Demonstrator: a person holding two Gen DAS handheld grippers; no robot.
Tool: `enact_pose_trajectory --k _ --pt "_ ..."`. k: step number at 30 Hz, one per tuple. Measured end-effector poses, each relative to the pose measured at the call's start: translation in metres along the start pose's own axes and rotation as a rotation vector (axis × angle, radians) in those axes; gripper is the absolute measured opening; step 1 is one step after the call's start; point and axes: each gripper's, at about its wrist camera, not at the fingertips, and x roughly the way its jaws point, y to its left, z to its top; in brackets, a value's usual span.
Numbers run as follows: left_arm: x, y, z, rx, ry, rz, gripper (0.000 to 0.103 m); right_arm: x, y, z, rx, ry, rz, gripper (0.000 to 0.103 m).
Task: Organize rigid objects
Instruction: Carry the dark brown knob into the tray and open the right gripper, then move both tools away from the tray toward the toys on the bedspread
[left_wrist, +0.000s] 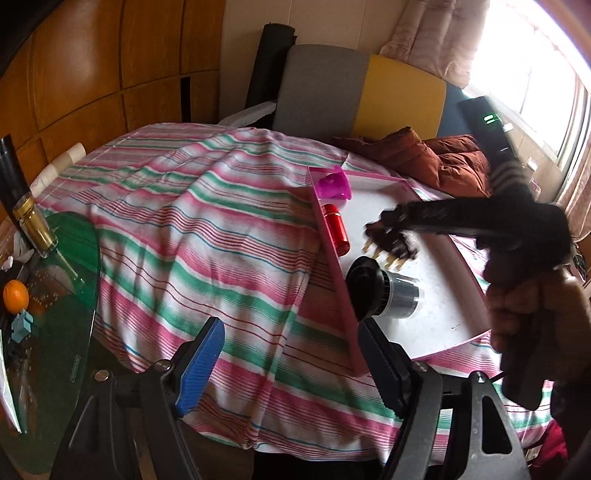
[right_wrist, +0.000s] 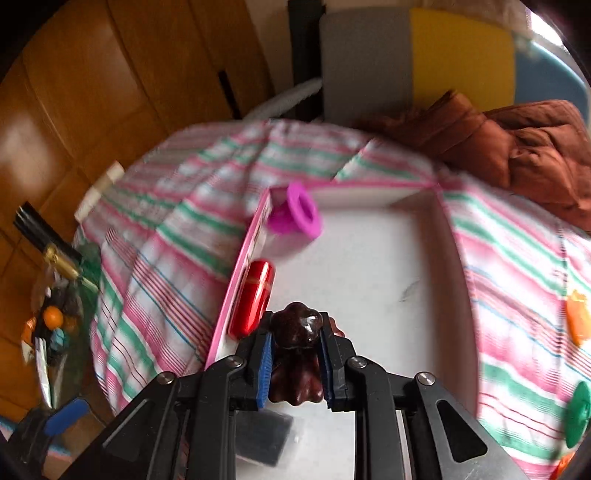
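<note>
Right wrist view: right gripper (right_wrist: 295, 345) clenches a dark brown figurine (right_wrist: 297, 334) above the pink-rimmed tray (right_wrist: 236, 291); left gripper (left_wrist: 291, 354) gapes, holding nothing.

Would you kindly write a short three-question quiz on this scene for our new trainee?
1. True or false: the right gripper is shut on the dark brown object.
2. Which item lies against the left wall of the pink tray? A) orange B) red cylinder C) glass bottle
3. Fill in: the left gripper is ____ and holds nothing.

Key:
1. True
2. B
3. open
</note>
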Motion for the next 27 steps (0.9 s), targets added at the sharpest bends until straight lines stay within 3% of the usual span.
enact_pose_trajectory --k 5,9,27 --pt "0.001 0.003 -0.001 -0.004 0.000 0.003 0.076 -0.005 0.009 -0.003 -0.033 -0.034 0.009 0.028" --pt "-0.001 0.001 0.001 -0.002 -0.011 0.004 0.076 -0.028 0.009 -0.005 -0.051 -0.093 0.009 0.043" --pt "-0.023 -0.027 0.001 0.080 -0.047 0.011 0.076 -0.112 -0.037 -0.051 0.010 -0.240 -0.062 0.054"
